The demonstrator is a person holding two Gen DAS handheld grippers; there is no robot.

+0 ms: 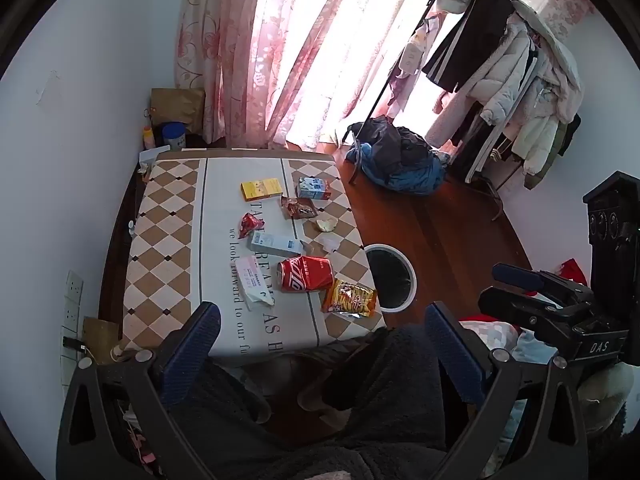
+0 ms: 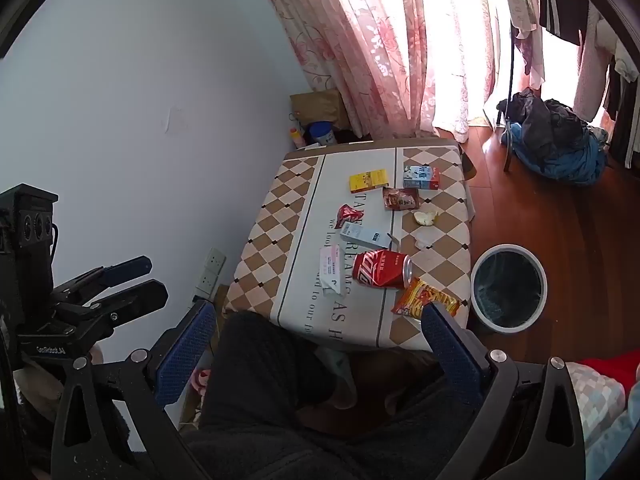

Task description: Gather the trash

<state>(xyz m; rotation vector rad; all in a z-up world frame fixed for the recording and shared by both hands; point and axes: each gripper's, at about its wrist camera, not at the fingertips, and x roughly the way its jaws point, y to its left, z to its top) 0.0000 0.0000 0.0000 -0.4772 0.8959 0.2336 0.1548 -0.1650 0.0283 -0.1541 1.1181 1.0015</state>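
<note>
Trash lies on a checkered table [image 1: 160,216] [image 2: 280,208]: a crushed red cola can [image 1: 306,274] [image 2: 382,269], an orange snack bag [image 1: 350,298] [image 2: 422,300], a grey-white carton [image 1: 274,243] [image 2: 364,236], a yellow box [image 1: 261,189] [image 2: 368,181], a blue-red carton [image 1: 314,189] [image 2: 421,177], red wrappers and paper slips. A white-rimmed bin [image 1: 390,276] [image 2: 508,288] stands on the floor right of the table. My left gripper [image 1: 320,320] and right gripper [image 2: 316,320] are open and empty, held above my lap near the table's front edge.
Pink curtains [image 1: 248,52] hang behind the table. A clothes rack [image 1: 500,80] and a pile of dark and blue clothes [image 1: 396,160] [image 2: 556,148] stand on the wooden floor at the right. A paper bag and jars [image 1: 174,120] sit in the corner.
</note>
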